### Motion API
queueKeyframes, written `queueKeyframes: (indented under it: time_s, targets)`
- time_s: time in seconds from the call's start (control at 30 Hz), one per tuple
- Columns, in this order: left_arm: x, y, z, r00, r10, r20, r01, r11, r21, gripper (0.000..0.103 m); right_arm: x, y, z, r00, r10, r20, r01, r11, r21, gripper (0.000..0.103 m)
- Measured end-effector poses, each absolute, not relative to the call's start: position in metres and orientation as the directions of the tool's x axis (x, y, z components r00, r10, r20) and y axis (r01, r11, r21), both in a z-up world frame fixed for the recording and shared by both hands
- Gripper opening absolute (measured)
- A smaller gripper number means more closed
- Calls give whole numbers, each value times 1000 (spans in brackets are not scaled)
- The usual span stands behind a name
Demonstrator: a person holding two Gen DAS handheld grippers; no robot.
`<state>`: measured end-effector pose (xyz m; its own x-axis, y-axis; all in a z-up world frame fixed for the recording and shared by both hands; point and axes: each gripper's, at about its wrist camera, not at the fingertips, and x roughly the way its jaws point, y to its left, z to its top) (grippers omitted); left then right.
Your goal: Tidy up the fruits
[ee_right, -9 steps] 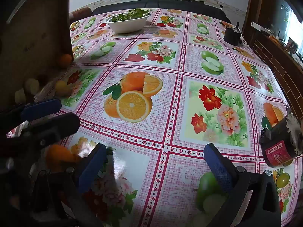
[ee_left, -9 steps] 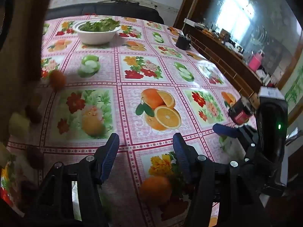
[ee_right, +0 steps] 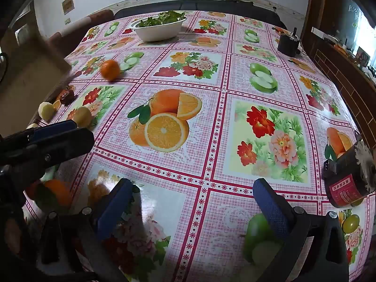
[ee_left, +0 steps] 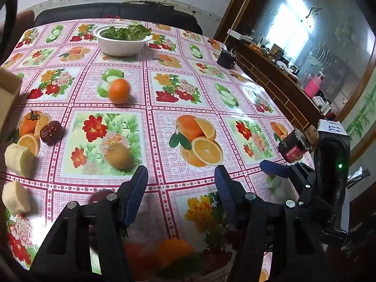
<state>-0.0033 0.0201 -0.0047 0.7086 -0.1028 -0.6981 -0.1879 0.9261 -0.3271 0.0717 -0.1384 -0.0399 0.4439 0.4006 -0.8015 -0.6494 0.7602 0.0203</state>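
Blue-padded jaws of the left gripper (ee_left: 181, 185) stand wide apart over the fruit-print tablecloth (ee_left: 164, 127) with nothing between them; the right gripper (ee_right: 195, 202), just beside it, gapes equally wide and empty. Ahead and left of the left gripper lie a yellow-green fruit (ee_left: 119, 156), two pale cut fruit pieces (ee_left: 20, 159), a dark red fruit (ee_left: 50, 132) and, farther off, a loose mandarin (ee_left: 119, 90), well apart from both grippers. A white bowl of greens (ee_left: 122, 38) sits at the far end
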Motion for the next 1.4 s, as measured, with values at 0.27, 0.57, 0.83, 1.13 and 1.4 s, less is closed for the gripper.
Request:
queueKeyframes:
  time_s: [0.27, 0.57, 0.83, 1.13, 1.4]
  targets:
    - [-12, 35, 7, 755, -117, -645, -173, 914, -368, 57, 72, -139, -40, 444, 402, -800, -649, 760, 21, 103]
    - [-42, 41, 30, 760, -59, -647, -223, 911, -346, 57, 72, -139, -40, 444, 403, -801, -649, 760, 22, 103]
    - [-81, 56, 36, 744, 29, -668, -300, 907, -295, 57, 72, -137, -41, 444, 405, -799, -653, 757, 22, 103]
    - [-96, 56, 38, 718, 45, -694, -332, 899, -285, 57, 74, -138, -42, 446, 409, -796, -653, 757, 23, 103]
    - [-121, 46, 46, 695, 52, -717, -338, 904, -262, 58, 51, -180, -9, 397, 616, -681, -513, 764, 392, 101]
